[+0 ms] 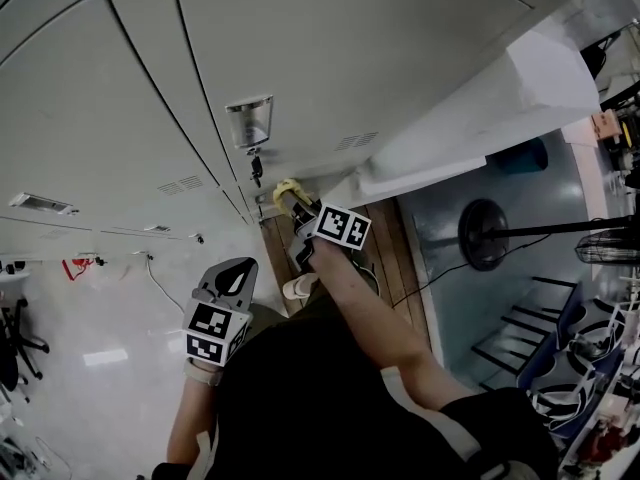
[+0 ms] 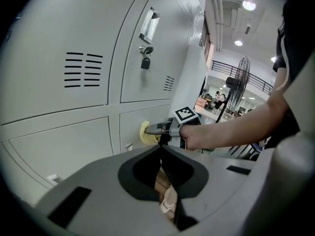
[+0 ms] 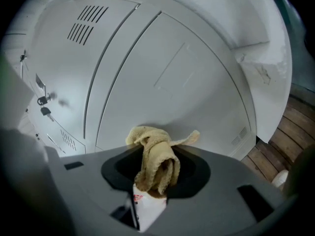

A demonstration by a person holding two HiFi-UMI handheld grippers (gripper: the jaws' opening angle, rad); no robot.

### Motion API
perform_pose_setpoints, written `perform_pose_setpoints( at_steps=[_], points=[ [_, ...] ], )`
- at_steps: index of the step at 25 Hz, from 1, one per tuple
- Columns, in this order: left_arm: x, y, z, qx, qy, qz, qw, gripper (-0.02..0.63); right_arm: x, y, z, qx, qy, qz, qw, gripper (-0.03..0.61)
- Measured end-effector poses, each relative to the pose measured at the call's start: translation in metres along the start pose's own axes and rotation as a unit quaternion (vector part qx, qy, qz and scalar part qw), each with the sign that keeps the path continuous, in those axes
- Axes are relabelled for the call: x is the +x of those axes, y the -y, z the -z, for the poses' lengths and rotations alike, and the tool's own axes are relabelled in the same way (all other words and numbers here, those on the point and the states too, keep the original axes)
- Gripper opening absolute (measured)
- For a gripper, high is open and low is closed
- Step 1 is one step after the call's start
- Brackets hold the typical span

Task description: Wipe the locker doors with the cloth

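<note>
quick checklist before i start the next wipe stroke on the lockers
1. Cloth held in the right gripper: ok, bunched between its jaws.
2. Cloth on the locker door: ok, it looks pressed against the lower door.
3. Padlock out of the way: ok, it hangs on the door above the cloth.
4. Left gripper clear of the wipe: ok, jaws together, nothing between them, held back from the lockers.
5. Dirt left on the door: cannot tell.
</note>
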State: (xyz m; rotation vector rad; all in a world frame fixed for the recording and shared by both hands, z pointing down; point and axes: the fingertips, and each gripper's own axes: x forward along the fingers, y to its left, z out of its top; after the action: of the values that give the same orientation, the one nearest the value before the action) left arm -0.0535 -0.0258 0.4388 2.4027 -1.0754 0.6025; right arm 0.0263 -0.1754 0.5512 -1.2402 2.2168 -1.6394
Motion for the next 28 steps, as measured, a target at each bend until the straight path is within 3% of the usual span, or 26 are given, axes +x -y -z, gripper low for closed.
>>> perform_pose_setpoints(
  at_steps=[18, 28],
  points=[
    [0.050, 0.017, 0.000, 0.043, -0.063, 0.032, 0.9966, 0.011, -0.053, 0.069, -0.075, 0.026, 0.053, 0.053, 0.997, 0.137],
    [0.052, 0.010, 0.014, 0.052, -0.100, 0.014, 0.9935, 0.011, -0.063, 0.095, -0.091, 0.045, 0.077, 0.074, 0.993, 0.137]
  ],
)
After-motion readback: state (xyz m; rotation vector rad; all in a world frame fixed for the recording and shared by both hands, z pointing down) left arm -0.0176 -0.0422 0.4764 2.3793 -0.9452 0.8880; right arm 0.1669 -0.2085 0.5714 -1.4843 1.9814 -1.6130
